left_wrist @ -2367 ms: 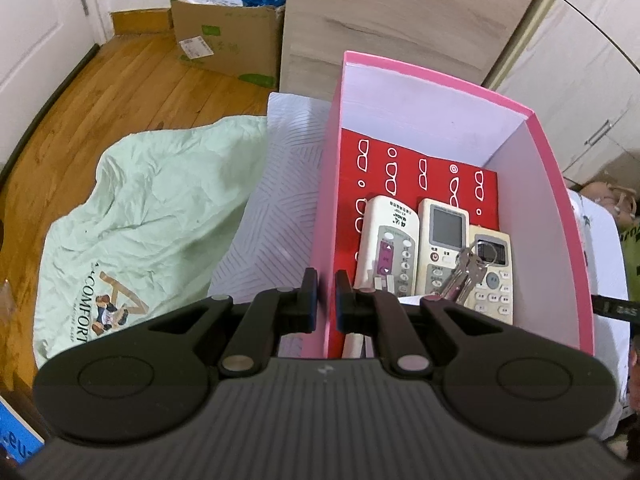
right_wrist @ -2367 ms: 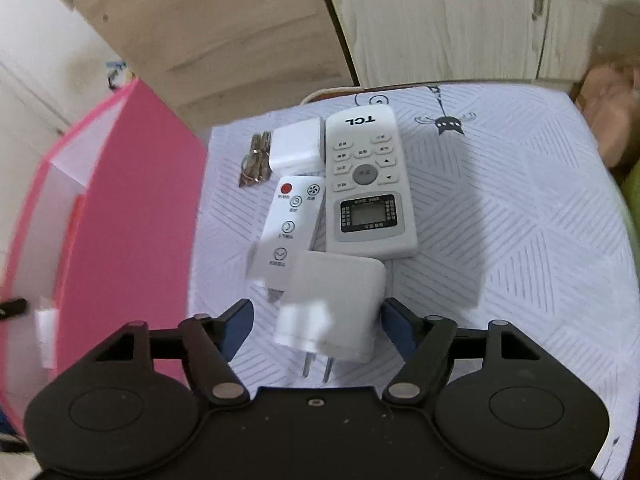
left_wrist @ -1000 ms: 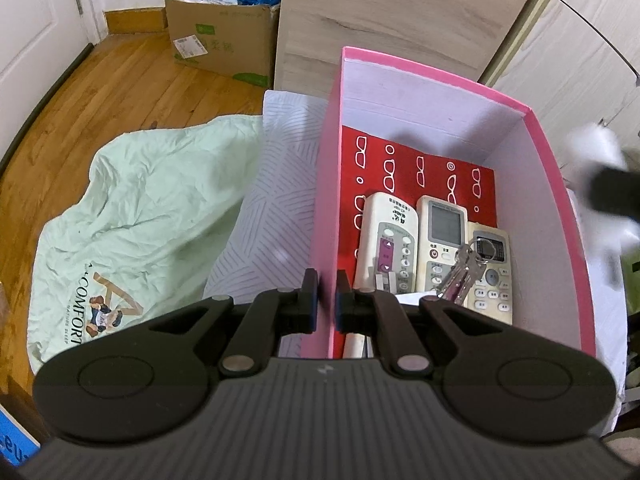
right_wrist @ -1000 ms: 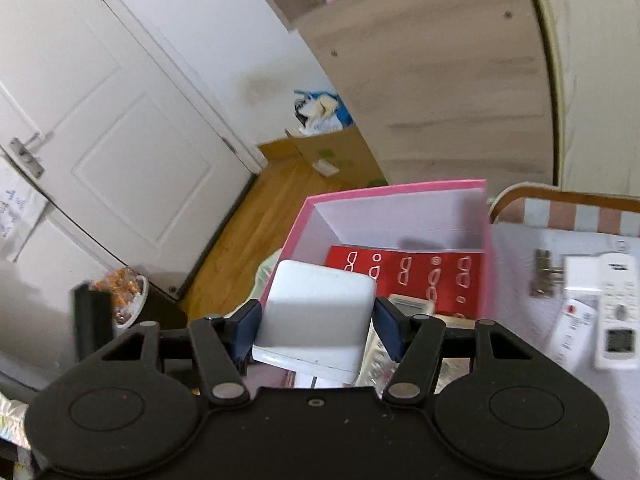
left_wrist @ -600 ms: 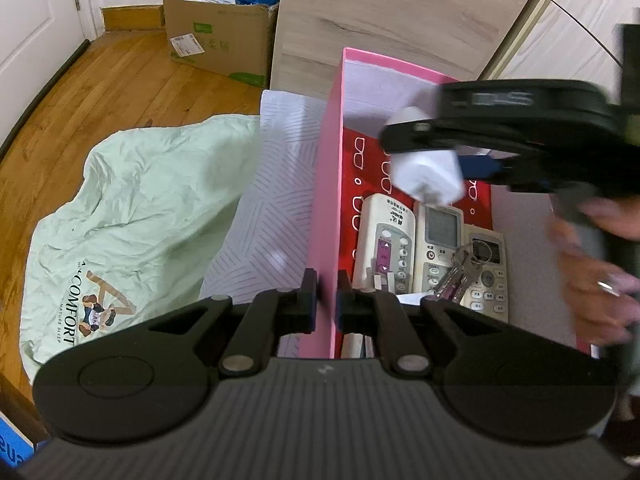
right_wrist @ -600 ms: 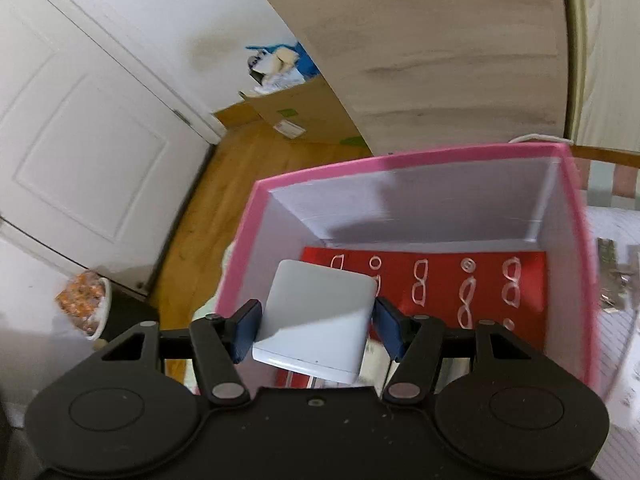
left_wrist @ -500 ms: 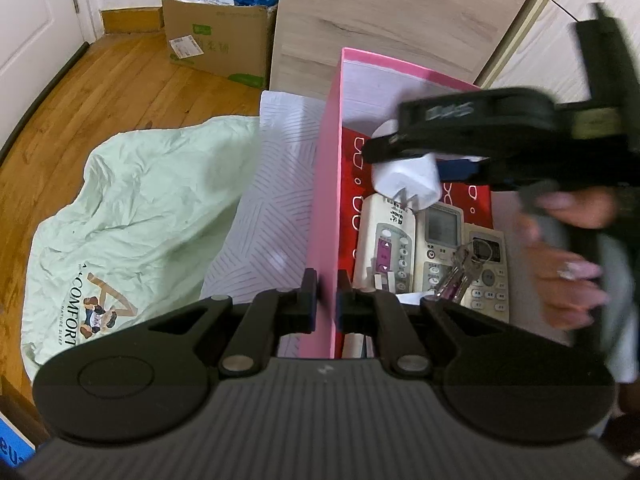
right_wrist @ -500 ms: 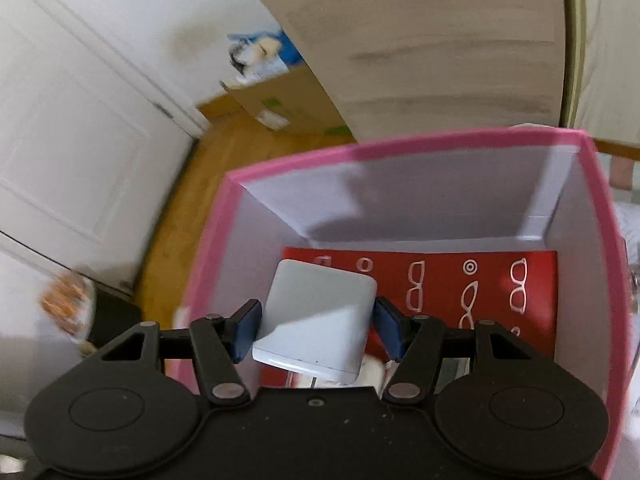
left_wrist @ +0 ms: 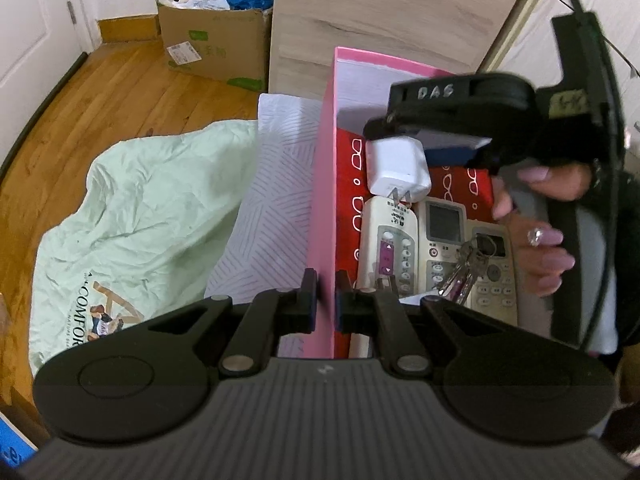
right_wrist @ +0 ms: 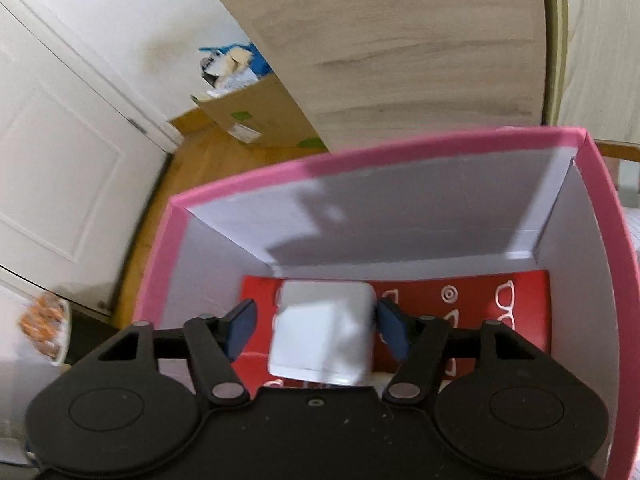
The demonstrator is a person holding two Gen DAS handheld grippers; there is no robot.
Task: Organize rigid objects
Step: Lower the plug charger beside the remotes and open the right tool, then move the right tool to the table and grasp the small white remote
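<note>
My left gripper [left_wrist: 326,292] is shut on the left wall of the pink box [left_wrist: 322,184]. Inside the box lie three remotes [left_wrist: 386,244] and a bunch of keys [left_wrist: 464,268] on a red floor. My right gripper [right_wrist: 314,324] is inside the box with its jaws spread; the white charger [right_wrist: 322,332] sits between the pads with gaps on both sides and looks blurred. In the left wrist view the charger [left_wrist: 396,170] is just below the right gripper [left_wrist: 404,148], above the left remote.
The box stands on a grey patterned bed cover [left_wrist: 272,216] beside a green quilt [left_wrist: 140,216]. A wooden board [left_wrist: 392,20] and a cardboard box [left_wrist: 216,44] stand behind. A white door [right_wrist: 68,152] is at the left.
The right gripper carried the charger from the bed into the box, lowered it, and its jaws have opened off the charger. The left gripper has stayed clamped on the box wall.
</note>
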